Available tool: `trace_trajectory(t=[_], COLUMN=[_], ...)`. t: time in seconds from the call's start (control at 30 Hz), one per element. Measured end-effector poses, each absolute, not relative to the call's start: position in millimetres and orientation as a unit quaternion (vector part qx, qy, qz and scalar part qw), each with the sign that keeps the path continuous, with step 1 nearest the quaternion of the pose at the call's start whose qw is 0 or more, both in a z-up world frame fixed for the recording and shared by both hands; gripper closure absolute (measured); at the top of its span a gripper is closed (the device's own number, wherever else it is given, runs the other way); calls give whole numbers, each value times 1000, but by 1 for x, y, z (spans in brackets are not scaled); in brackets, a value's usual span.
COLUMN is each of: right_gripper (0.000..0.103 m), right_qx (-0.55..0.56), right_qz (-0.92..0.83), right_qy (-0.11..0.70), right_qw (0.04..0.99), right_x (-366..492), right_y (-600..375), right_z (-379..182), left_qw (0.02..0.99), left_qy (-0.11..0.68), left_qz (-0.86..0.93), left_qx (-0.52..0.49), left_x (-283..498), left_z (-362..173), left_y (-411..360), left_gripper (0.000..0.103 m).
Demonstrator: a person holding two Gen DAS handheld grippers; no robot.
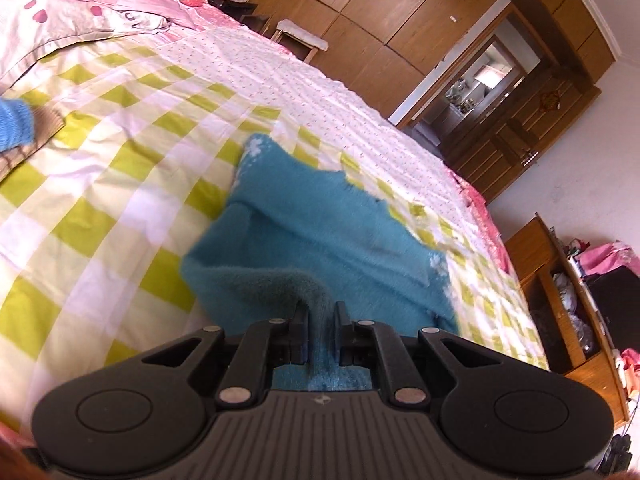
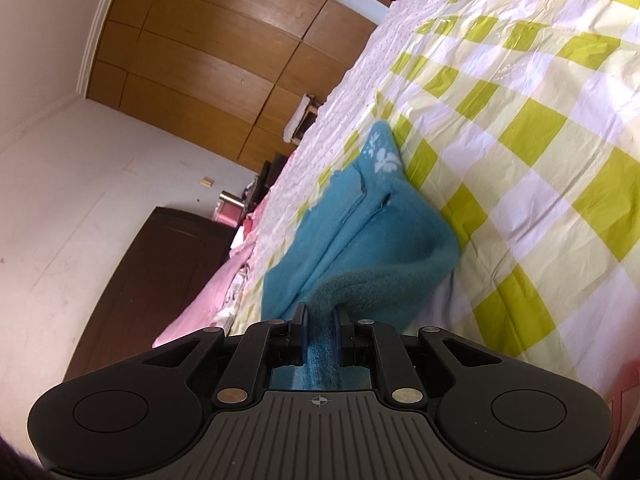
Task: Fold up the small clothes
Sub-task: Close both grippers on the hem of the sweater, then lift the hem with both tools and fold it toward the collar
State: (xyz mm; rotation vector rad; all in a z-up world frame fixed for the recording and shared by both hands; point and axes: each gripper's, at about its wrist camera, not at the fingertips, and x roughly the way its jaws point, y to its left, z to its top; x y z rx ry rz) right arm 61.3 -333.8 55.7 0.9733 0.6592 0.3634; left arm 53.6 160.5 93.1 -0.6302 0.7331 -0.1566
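Ahead of both tools spreads the bed (image 1: 120, 184) in green-checked cover. On it lies the teal fleece garment (image 1: 320, 240), its near edge pinched by the left hand-held gripper (image 1: 321, 316) and right hand-held gripper (image 2: 320, 316).

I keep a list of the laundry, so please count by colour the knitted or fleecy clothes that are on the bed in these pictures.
Teal: 1, the fleecy garment with white flower prints, held by both the left claw and the right claw.
Bright blue: 1, a knitted piece at the frame's left edge.
Total: 2
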Motion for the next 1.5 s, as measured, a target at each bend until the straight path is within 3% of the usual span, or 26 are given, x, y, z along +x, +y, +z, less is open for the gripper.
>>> trace_trajectory(t=[0.47, 1.13, 1.5], right_gripper=[91, 91, 91], right_qx=[486, 473, 471], right_qz=[142, 111, 51], right_qy=[277, 268, 298], right_qw=[816, 832, 829], right_x=[177, 288, 339], right_y=[-319, -306, -300], right_z=[69, 62, 24], left_qw=[870, 878, 879], left_qy=[297, 286, 316], left_qz=[-69, -47, -36], left_qx=[-386, -382, -355], left_x=[148, 255, 307], left_z=[78, 51, 25], left_y=[195, 213, 206], left_gripper=[86, 86, 86])
